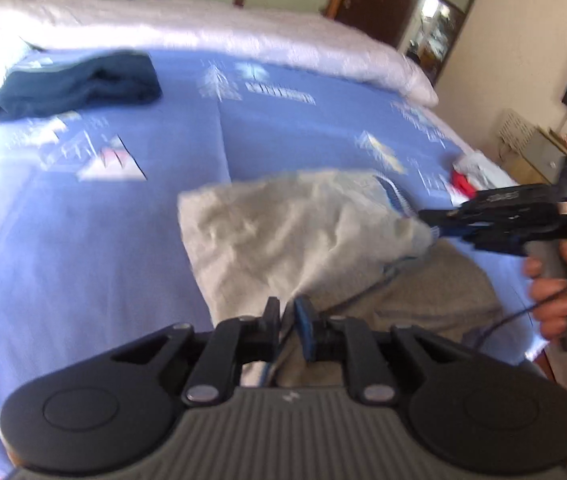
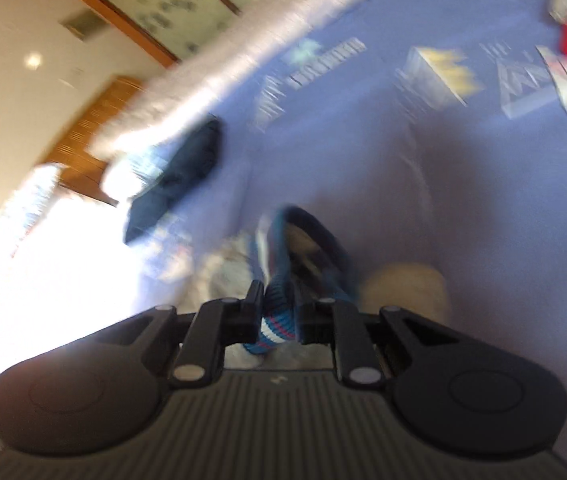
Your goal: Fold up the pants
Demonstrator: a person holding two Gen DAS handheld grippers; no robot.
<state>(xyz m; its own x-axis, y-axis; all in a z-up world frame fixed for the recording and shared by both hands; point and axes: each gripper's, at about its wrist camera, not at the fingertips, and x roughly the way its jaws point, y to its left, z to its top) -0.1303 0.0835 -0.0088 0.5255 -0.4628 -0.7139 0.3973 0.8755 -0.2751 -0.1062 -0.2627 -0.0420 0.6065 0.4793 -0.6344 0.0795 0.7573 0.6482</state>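
Our left gripper pinches the near edge of the light grey cotton pants, lifted over the blue printed bedsheet. Our right gripper clamps their blue striped ribbed waistband. Beyond lie a folded dark navy garment and a red-and-white cloth heap. Only the left view shows the hand on the right handle.

Soft, rumpled grey cloth makes up the pants, their waistband ribbed knit. The bedsheet is smooth printed cotton-like fabric. Matt black plastic forms the left gripper; the blanket looks fluffy.
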